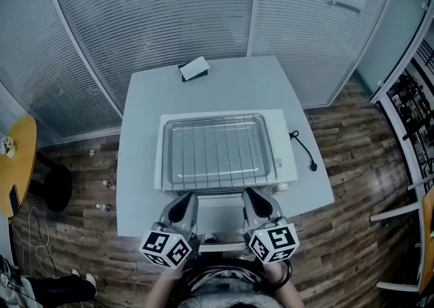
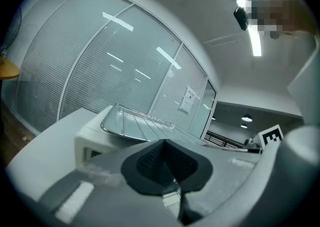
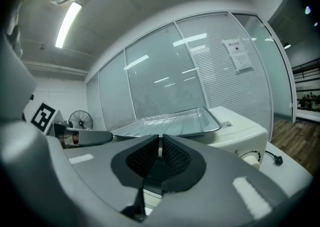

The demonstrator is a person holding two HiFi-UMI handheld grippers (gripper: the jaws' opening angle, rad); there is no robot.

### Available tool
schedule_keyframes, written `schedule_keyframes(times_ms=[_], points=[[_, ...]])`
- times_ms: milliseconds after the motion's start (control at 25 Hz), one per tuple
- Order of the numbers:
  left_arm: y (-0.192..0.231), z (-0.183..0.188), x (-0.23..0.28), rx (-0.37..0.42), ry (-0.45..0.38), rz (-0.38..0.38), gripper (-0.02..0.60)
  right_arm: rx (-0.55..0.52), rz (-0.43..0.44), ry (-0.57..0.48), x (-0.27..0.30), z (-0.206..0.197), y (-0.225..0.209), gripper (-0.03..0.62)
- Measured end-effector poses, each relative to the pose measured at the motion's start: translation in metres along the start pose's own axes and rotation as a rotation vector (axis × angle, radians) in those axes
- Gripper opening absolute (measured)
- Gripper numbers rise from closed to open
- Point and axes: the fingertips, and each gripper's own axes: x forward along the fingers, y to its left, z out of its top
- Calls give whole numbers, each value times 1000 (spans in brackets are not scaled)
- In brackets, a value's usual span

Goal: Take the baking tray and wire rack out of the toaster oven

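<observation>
Close by your body, the left tool (image 2: 164, 163) is pressed together and the right tool (image 3: 160, 157) is nearly so. Both look empty, probably because the baking tray (image 1: 211, 121), with the wire rack (image 1: 217, 152) in it, already rests atop the toaster oven (image 1: 285, 164) on the table (image 1: 224, 83).

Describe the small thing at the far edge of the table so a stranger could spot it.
Start at the white table before the blind-covered glass wall. Beyond the toaster oven, near the table's far edge, lies a small flat box. Unlike its neighbours, it is white on top with a black side.
</observation>
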Motion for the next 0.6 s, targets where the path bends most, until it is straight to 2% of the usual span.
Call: schedule_keyframes(times_ms=[120, 200, 360, 600], points=[[-11, -4, -5, 47, 4, -2, 5, -161, -14, 6, -5, 0, 12, 7], [-18, -8, -9, 71, 5, 4, 5, -231, -17, 4, -8, -3, 22, 3], [-32, -19, -23, 73, 1, 24, 5, -250, 8, 15, -19, -9, 43, 3], [-67, -33, -58, 88, -23, 46, 5, -222, 61, 24, -61, -19, 66, 3]])
